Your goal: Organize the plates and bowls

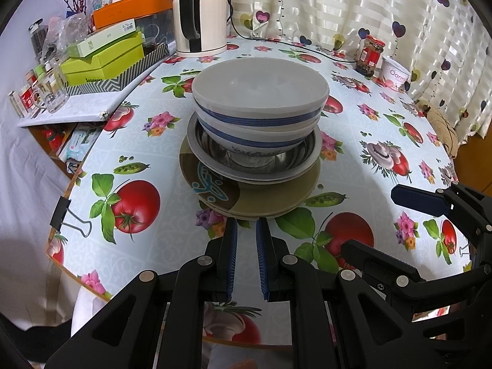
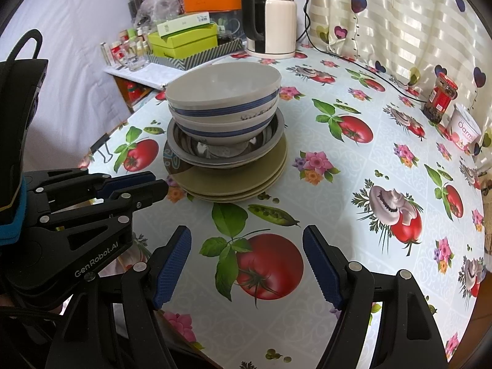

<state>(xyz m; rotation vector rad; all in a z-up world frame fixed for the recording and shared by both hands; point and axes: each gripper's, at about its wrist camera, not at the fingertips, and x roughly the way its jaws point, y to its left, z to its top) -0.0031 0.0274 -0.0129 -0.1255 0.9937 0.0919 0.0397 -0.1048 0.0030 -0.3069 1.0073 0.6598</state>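
Note:
In the middle of the table stands one stack. Two white bowls with blue bands (image 1: 259, 92) (image 2: 224, 92) sit nested on top. Under them are shallow metal dishes (image 1: 255, 160) (image 2: 227, 150), and at the bottom several tan plates (image 1: 270, 196) (image 2: 233, 181). My left gripper (image 1: 246, 221) hovers just in front of the plates' near rim, its blue pads a narrow gap apart with nothing between them. It also shows at the left of the right wrist view (image 2: 135, 184). My right gripper (image 2: 247, 230) stands wide open over a printed tomato, right of and nearer than the stack, holding nothing.
A white and black kettle (image 1: 200, 15) stands behind the stack with its cable running along the curtain. A red-lidded jar (image 1: 370, 55) and a yogurt cup (image 1: 395, 75) are at the back right. Green boxes (image 1: 104, 58) and a glass mug (image 1: 50, 92) crowd a side shelf. A binder clip (image 1: 61, 212) grips the table's left edge.

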